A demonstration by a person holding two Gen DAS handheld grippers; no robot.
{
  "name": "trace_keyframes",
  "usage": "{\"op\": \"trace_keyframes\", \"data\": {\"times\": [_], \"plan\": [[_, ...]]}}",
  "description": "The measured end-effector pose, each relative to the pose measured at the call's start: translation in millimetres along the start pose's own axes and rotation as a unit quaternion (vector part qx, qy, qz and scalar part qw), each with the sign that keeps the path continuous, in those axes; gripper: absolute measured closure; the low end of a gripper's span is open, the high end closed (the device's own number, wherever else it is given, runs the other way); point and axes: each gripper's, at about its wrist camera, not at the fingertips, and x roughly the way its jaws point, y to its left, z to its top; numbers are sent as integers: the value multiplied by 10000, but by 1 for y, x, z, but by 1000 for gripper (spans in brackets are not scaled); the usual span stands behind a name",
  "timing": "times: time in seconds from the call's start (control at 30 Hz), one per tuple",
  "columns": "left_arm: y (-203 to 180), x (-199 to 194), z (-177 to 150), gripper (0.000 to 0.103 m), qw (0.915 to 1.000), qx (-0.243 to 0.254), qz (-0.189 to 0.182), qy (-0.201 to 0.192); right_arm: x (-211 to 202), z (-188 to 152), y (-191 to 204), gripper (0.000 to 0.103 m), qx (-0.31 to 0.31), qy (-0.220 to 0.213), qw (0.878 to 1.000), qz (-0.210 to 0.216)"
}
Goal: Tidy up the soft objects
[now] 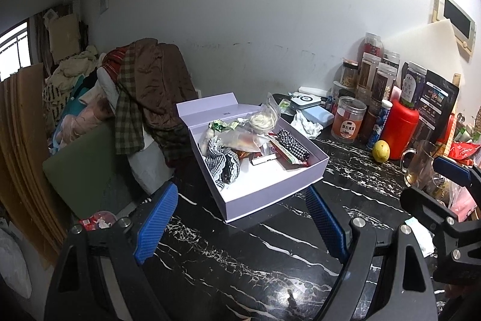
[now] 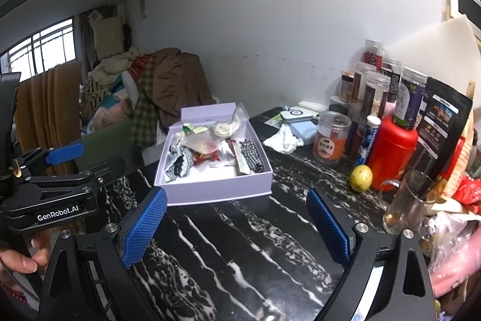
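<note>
An open lilac box (image 1: pixel 270 194) (image 2: pixel 216 190) stands on the black marbled table. In it lie a black-and-white striped scrunchie (image 1: pixel 224 163) (image 2: pixel 179 163), a black checked scrunchie (image 1: pixel 293 145) (image 2: pixel 252 155), plastic bags and small packets. My left gripper (image 1: pixel 240 218) is open and empty, just short of the box's near corner. My right gripper (image 2: pixel 237 221) is open and empty, a little before the box's front wall. Each gripper shows at the edge of the other's view.
A crumpled white tissue (image 1: pixel 306 124) (image 2: pixel 284 140) lies right of the box. Jars, a red flask (image 2: pixel 390 152), a lemon (image 2: pixel 360 178) and a glass mug (image 2: pixel 409 203) crowd the table's right side. A pile of clothes (image 1: pixel 144 89) lies on a chair beyond the table's left edge.
</note>
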Motion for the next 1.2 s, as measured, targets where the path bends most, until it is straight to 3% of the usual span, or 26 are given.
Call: {"op": "trace_keyframes", "data": {"times": [1.2], "plan": [[-7,8,-6,15,9998,64,24,196,11,5,0,8,-68,64,9998,184]]}}
